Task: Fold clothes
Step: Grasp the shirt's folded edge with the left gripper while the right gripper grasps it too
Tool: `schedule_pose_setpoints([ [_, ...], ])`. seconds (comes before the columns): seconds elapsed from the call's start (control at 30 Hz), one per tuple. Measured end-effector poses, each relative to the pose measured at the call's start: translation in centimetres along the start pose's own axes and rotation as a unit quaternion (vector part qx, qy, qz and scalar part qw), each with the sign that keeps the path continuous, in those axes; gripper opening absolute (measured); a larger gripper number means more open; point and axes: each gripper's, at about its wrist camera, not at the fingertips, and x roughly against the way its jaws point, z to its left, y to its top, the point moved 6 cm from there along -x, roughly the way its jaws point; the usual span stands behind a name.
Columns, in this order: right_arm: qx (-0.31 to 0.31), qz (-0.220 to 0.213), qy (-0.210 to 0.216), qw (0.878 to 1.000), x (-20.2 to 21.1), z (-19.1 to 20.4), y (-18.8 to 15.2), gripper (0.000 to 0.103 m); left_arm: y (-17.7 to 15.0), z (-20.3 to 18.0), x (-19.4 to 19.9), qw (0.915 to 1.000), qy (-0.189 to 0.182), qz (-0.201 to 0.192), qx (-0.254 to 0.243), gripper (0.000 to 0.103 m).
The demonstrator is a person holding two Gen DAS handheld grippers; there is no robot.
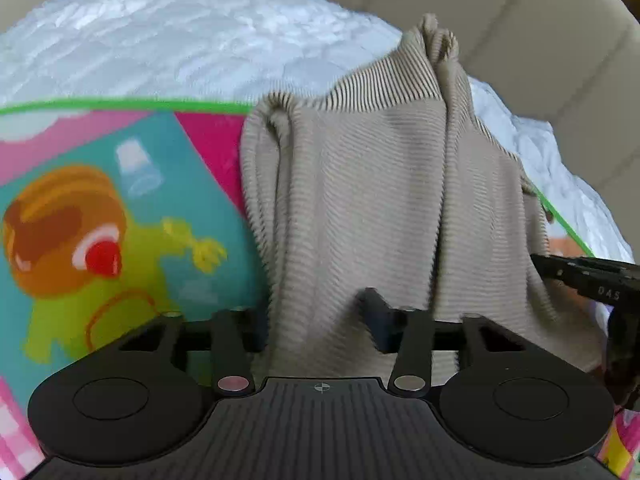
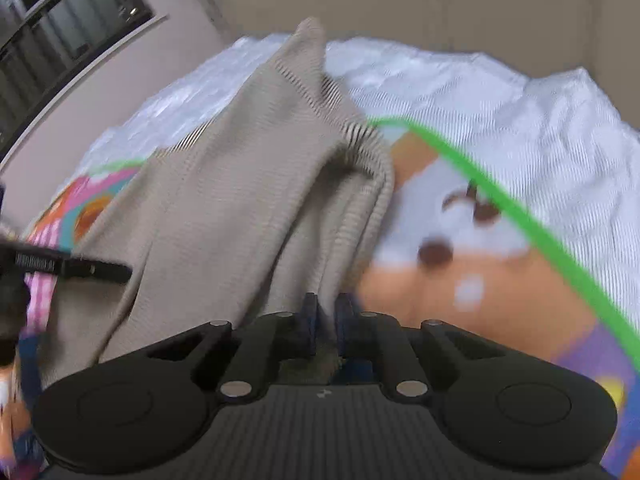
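Left wrist view: my left claw (image 1: 316,320) stands partly spread, beige ribbed garment (image 1: 380,200) between its fingers; I cannot tell whether the pads press it. Garment hangs bunched, rising toward 12 o'clock over the cartoon-print mat (image 1: 100,208) on the white bed cover (image 1: 180,40). Right claw (image 2: 326,320) is nearly pressed together, pinching the garment's edge; picture blurred.

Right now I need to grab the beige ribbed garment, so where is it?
In both wrist views the beige ribbed garment hangs mid-frame over the colourful mat, on the white bedding, an edge in each gripper.
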Motion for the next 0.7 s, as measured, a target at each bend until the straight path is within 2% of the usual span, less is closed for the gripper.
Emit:
schedule_pose_setpoints([
  [0.13, -0.001, 0.019, 0.015, 1.0, 2.5, 0.3, -3.9, 0.008, -2.7, -0.4, 1.5, 0.9992, -0.019, 0.027, -0.021, 0.038],
  [0.27, 0.023, 0.012, 0.004, 1.0, 4.4, 0.8, -6.0, 0.008, -2.9, -0.9, 3.5, 0.9982, -0.026, 0.021, -0.05, 0.017],
  [0.33, 0.036, 0.009, -0.003, 0.999, 4.4, 1.0, -6.3, 0.008, -1.2, -0.6, 4.9, 0.9986, -0.03, -0.004, -0.043, 0.016],
  [0.4, 0.045, 0.011, -0.007, 0.999, 4.3, 1.1, -6.1, 0.009, 1.6, 0.1, 6.3, 0.9982, -0.034, -0.044, -0.021, 0.016],
  [0.43, 0.052, 0.013, -0.009, 0.999, 4.3, 1.3, -5.8, 0.009, 3.2, 0.4, 7.1, 0.9971, -0.035, -0.066, -0.009, 0.012],
  [0.47, 0.057, 0.014, -0.012, 0.998, 4.0, 1.6, -5.9, 0.009, 4.9, 0.9, 8.0, 0.9949, -0.03, -0.096, 0.001, 0.004],
  [0.57, 0.071, 0.015, -0.02, 0.997, 3.9, 1.8, -5.8, 0.009, 9.9, 4.6, 10.6, 0.9791, -0.008, -0.19, 0.072, 0.004],
  [0.63, 0.076, 0.014, -0.024, 0.997, 4.0, 1.9, -5.8, 0.009, 11.9, 7.5, 10.7, 0.9697, 0.009, -0.207, 0.13, 0.004],
  [0.7, 0.084, 0.015, -0.028, 0.996, 4.0, 2.1, -5.8, 0.011, 11.9, 8.3, 9.8, 0.9701, -0.009, -0.191, 0.15, 0.008],
])
